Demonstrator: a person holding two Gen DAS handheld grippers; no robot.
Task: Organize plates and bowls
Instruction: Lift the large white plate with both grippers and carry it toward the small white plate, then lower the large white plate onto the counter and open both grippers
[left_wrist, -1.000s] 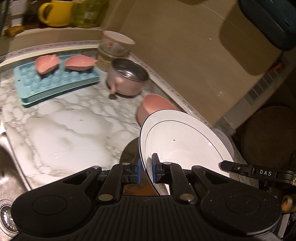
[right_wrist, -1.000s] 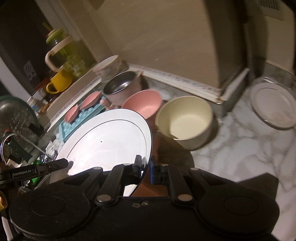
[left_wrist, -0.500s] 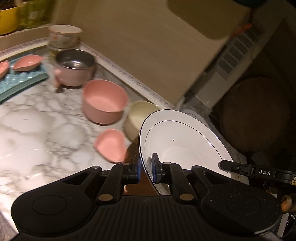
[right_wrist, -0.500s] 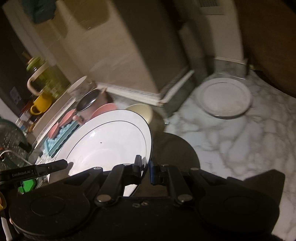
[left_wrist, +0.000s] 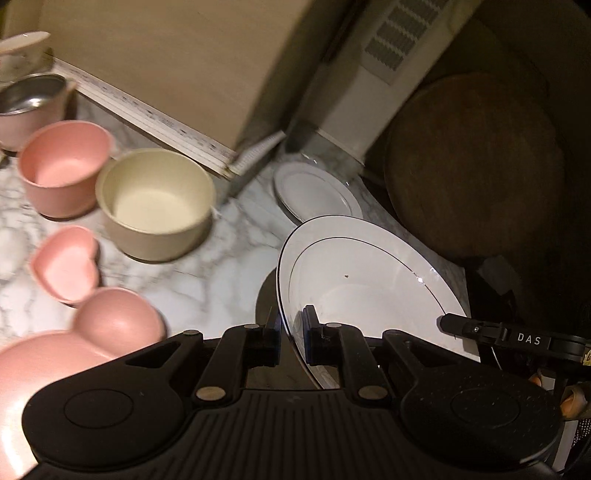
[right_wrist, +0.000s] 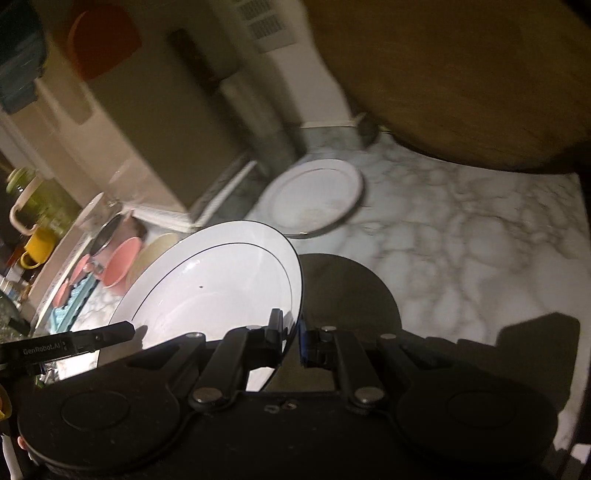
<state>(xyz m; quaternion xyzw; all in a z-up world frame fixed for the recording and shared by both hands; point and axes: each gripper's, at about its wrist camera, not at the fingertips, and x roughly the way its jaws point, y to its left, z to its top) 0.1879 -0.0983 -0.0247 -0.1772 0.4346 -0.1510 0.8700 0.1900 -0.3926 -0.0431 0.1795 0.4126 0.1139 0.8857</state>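
Marble desk (right_wrist: 461, 240) under dim light carries a pink bowl (left_wrist: 64, 173), a cream bowl (left_wrist: 155, 203) and a small white plate (right_wrist: 314, 195). Left claw (left_wrist: 291, 332) and right claw (right_wrist: 291, 336) each pinch opposite rims of 1 large white plate (left_wrist: 362, 280), held tilted above the desk near the small plate.
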